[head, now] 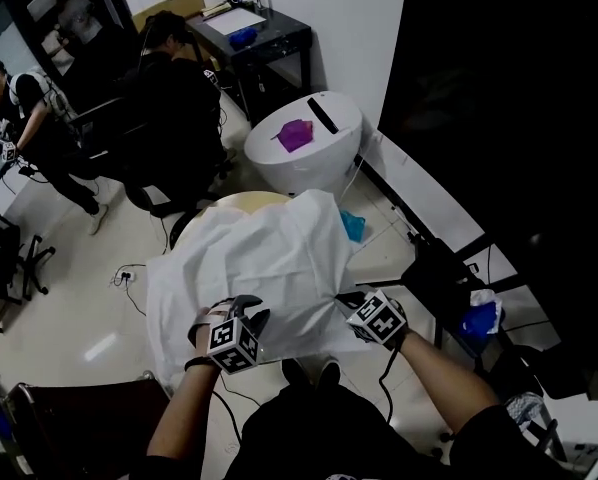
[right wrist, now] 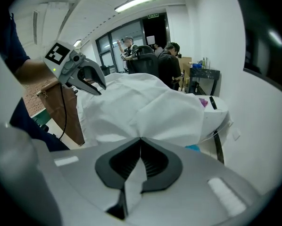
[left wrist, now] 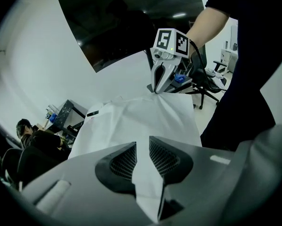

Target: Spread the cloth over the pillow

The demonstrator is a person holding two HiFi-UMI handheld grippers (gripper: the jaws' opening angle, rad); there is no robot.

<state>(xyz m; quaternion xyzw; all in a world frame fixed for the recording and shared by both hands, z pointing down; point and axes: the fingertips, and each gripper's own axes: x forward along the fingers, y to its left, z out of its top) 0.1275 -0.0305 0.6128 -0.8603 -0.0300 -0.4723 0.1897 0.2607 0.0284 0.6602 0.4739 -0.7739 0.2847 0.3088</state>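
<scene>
A white cloth (head: 269, 258) lies draped over a raised bulk in front of me; what is under it is hidden, apart from a cream curved edge (head: 241, 200) at the far side. My left gripper (head: 241, 306) holds the cloth's near left edge, and in its own view the cloth (left wrist: 141, 117) runs down between the shut pads of the left gripper (left wrist: 142, 147). At the near right corner my right gripper (head: 346, 299) is shut on the cloth too, with a fold of the cloth (right wrist: 145, 112) pinched in the right gripper (right wrist: 141, 149). Each gripper shows in the other's view: the right gripper (left wrist: 160, 86) and the left gripper (right wrist: 91, 86).
A white rounded pod (head: 324, 168) with a purple thing (head: 295, 133) on it stands just beyond the cloth. A teal item (head: 352, 226) lies beside it. People sit at the back left near a black desk (head: 259, 43). Cables (head: 129, 273) cross the floor at left. A dark wall and rail run along the right.
</scene>
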